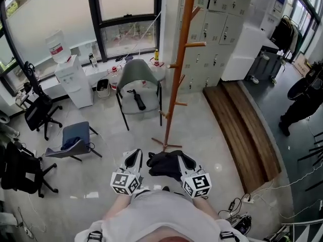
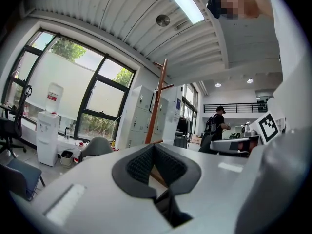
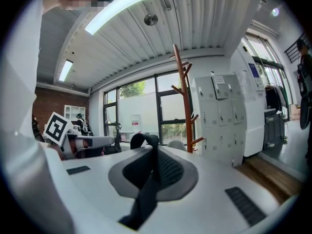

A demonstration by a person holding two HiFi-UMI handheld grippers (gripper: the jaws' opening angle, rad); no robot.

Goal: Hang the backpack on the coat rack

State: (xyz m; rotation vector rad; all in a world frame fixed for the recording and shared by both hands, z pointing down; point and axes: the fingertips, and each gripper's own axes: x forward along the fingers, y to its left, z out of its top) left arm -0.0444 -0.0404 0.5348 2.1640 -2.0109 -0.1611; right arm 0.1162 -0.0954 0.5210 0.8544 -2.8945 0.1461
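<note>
The black backpack is being held between the left claw and the right claw, both being pressed shut on it, while the upright coat rack is standing near, straight ahead of them, with its pegs lying higher than the claws.

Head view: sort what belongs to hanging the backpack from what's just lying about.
Job: backpack, left gripper, right gripper, coat rack.
Lying about: grey chair, water dispenser, blue chair, black office chair, lockers.
</note>
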